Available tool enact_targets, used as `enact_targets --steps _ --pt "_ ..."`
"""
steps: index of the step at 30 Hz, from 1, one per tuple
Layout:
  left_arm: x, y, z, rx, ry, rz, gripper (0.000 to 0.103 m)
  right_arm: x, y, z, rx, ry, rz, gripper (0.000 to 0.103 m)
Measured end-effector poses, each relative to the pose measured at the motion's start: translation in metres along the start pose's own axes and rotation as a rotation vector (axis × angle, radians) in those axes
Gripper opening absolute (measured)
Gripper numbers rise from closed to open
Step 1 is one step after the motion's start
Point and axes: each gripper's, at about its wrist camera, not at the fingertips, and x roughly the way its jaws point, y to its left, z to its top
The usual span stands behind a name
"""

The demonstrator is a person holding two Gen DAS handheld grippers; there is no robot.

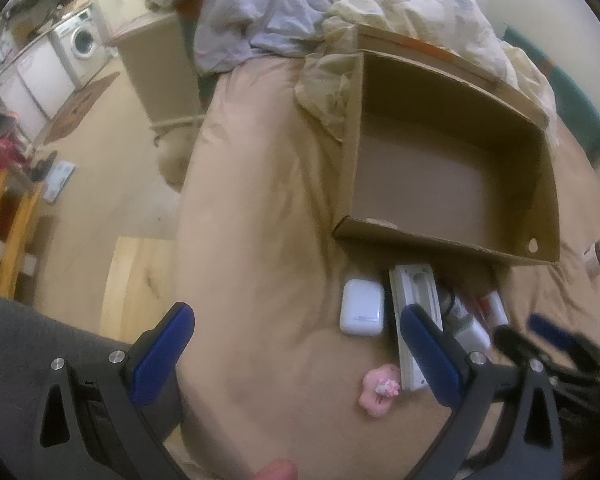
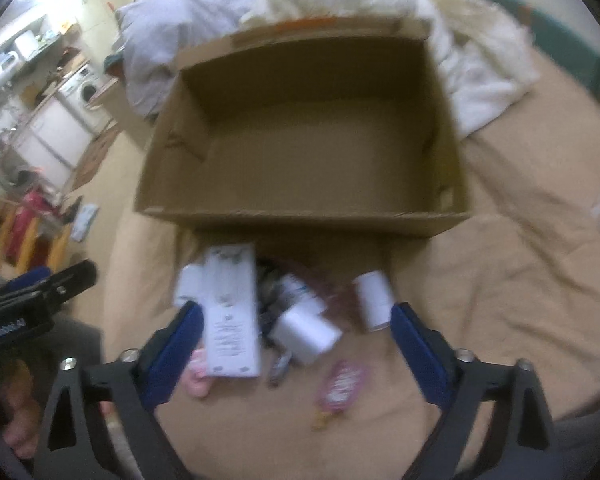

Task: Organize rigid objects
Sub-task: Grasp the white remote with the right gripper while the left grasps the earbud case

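Closest to the left wrist lens is the left gripper, blue pads spread wide with nothing between them, just hanging over the tan bedsheet. Its right pad overlaps the long white box in the view, though I can't tell if it's actually touching. At about 1 o'clock from that claw sits a white earbud-style case, and a little pink charm lies just beside the long box's near end. An open cardboard box sits further up at 1 o'clock, bare inside as far as I can see.

Same deal on the right wrist cam: right gripper wide open, holding nothing. Between its pads is the pile: long white box at 11 o'clock, a white cube-ish adapter dead centre, a small white cylinder at 1 o'clock, a pink packet nearer the lens. Pretty blurry, so the dark bits in the middle are anyone's guess.
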Motion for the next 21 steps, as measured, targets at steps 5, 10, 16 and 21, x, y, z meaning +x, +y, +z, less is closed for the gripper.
enact_targets --steps 5,10,16,21 --pt "0.000 0.012 0.005 -0.058 0.007 0.007 0.103 0.031 0.016 0.009 0.031 0.160 0.135 0.082" --pt "0.005 0.015 0.003 -0.067 0.036 -0.003 0.103 0.065 0.042 0.014 -0.019 0.259 0.139 0.065" --pt "0.009 0.015 0.005 -0.069 0.053 -0.002 0.103 0.094 0.059 0.027 -0.079 0.318 0.029 0.057" --pt "0.015 0.013 0.005 -0.061 0.070 0.006 0.103 0.112 0.054 0.023 -0.041 0.411 0.026 0.054"
